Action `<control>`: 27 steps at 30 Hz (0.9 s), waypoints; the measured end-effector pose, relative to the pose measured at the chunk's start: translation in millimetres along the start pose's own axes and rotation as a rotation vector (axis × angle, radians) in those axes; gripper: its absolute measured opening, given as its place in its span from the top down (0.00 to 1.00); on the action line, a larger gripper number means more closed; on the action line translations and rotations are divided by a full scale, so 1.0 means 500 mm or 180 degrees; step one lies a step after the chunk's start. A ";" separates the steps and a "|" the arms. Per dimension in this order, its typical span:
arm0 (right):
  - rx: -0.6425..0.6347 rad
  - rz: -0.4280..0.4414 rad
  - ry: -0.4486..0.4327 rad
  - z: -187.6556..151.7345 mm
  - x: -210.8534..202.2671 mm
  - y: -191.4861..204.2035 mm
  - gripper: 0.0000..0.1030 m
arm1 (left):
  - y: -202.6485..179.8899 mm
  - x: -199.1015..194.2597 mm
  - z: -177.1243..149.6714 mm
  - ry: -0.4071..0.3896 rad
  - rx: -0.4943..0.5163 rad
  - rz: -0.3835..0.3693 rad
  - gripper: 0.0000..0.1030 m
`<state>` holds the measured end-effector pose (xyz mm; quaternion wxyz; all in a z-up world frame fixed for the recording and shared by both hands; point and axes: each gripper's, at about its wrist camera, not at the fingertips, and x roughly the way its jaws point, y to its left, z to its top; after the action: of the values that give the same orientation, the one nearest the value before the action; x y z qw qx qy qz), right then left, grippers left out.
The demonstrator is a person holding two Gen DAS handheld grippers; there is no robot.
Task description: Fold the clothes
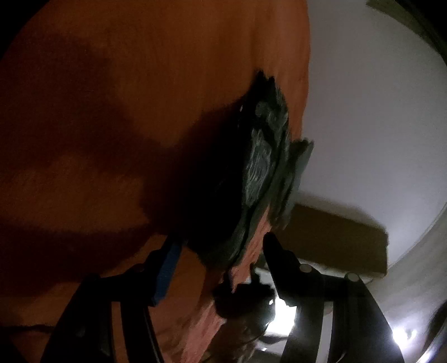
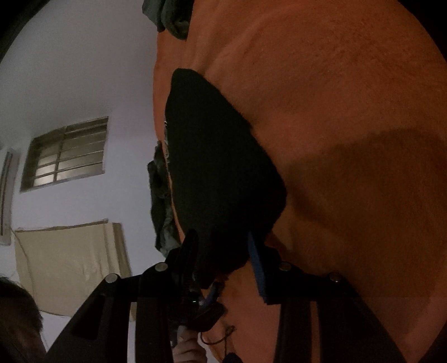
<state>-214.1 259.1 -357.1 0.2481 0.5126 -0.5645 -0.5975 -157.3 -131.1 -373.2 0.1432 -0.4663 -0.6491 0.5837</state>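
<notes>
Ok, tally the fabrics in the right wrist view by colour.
Orange blanket: 1
Black garment: 1
Grey-green cloth pieces: 2
Total: 4

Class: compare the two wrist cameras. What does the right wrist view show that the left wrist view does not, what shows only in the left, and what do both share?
Right wrist only: a barred window, a beige cloth hanging on the wall, and the right gripper with the dark garment between its fingers. Left wrist only: a brown board against the wall, bright glare low down, and the left gripper. Both share the orange cover, the dark garment and the white wall.
</notes>
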 end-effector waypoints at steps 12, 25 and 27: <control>-0.0565 -0.0455 0.0039 -0.050 -0.005 0.037 0.64 | -0.010 0.001 -0.013 -0.0194 0.0163 0.0048 0.91; -0.3343 -0.2493 0.0088 -0.172 0.143 0.168 0.97 | -0.004 -0.017 0.005 -0.0141 0.0114 0.0071 0.91; -0.3180 -0.2343 -0.0010 -0.154 0.143 0.167 0.97 | -0.007 -0.014 0.003 -0.0140 0.0138 0.0097 0.91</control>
<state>-194.2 144.0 -290.8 0.2349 0.4948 -0.0031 -0.8367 -156.2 -137.1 -367.9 0.1301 -0.4600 -0.6321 0.6098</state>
